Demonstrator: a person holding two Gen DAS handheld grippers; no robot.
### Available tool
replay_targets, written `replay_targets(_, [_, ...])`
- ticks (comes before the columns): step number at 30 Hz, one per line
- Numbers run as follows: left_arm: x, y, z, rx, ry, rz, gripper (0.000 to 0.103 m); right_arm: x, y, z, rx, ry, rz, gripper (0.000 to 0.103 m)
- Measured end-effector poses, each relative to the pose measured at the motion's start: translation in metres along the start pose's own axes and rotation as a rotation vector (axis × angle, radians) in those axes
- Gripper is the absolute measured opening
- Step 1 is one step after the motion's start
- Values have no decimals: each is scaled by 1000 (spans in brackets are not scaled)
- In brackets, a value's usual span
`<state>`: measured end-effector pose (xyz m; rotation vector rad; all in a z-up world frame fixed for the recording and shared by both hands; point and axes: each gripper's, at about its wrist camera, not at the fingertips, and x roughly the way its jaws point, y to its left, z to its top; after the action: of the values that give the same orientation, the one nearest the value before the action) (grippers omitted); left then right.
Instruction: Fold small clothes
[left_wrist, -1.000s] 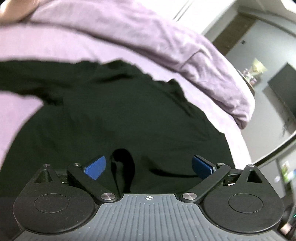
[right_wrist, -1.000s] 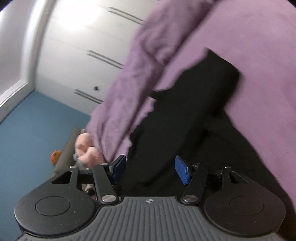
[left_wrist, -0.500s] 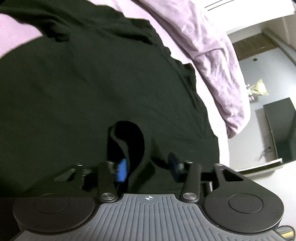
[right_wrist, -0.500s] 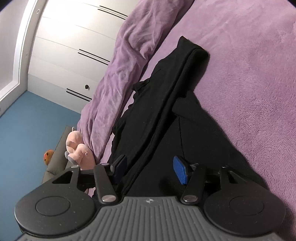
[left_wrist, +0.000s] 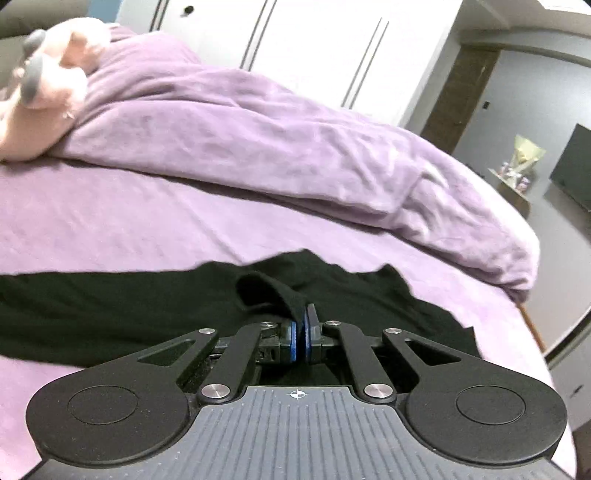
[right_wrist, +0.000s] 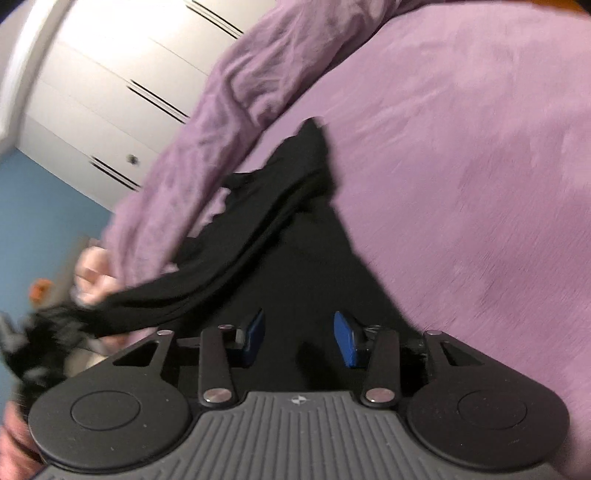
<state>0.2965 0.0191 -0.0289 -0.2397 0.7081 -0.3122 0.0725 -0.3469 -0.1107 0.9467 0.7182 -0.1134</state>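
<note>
Unreadable emblem (left_wrist: 296, 394) on left tongs (left_wrist: 301, 328)

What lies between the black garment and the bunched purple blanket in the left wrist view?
Only a bare strip of the purple bedsheet separates the black garment from the bunched blanket; the left wrist view shows this.

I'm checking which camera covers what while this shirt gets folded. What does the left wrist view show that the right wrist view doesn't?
Left wrist only: the left gripper shut on a raised fold of the black garment, plus a dark screen and a doorway.

Right wrist only: the right gripper, its fingers closing with black cloth between them but not yet pinched, and the blue floor.

Both: the garment, the purple bedsheet, the bunched purple duvet, the white wardrobe and a pink soft toy.
</note>
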Motion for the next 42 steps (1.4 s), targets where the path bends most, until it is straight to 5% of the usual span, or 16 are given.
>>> replay_targets(4, [0, 18, -10, 40, 31, 18, 6, -3, 17, 30, -18, -62, 17, 49])
replay_targets(8, [11, 28, -23, 13, 67, 35, 6, 28, 55, 66, -231, -92, -143, 57])
replay_targets(13, [21, 32, -31, 35, 80, 35, 6, 100, 78, 93, -397, -6, -295, 57])
replay_targets(17, [25, 31, -28, 83, 78, 50, 6, 141, 83, 99, -478, 36, -404, 43])
replay_targets(20, [26, 29, -20, 90, 54, 43, 6, 146, 86, 103, -512, 8, -403, 6])
replay_targets(27, [38, 3, -10, 178, -37, 1, 6, 120, 58, 111, -462, -185, -631, 0])
replay_targets(31, [59, 2, -18, 163, 17, 8, 6, 96, 38, 119, -303, -164, -470, 3])
replay_targets(34, [66, 5, -24, 163, 33, 34, 6, 94, 59, 116, -392, -169, -358, 4])
replay_targets(38, [67, 10, -22, 158, 32, 51, 6, 131, 95, 107, -539, -63, -271, 3])
replay_targets(42, [67, 14, -15, 174, 11, 66, 6, 172, 117, 89, -692, 18, -322, 4])
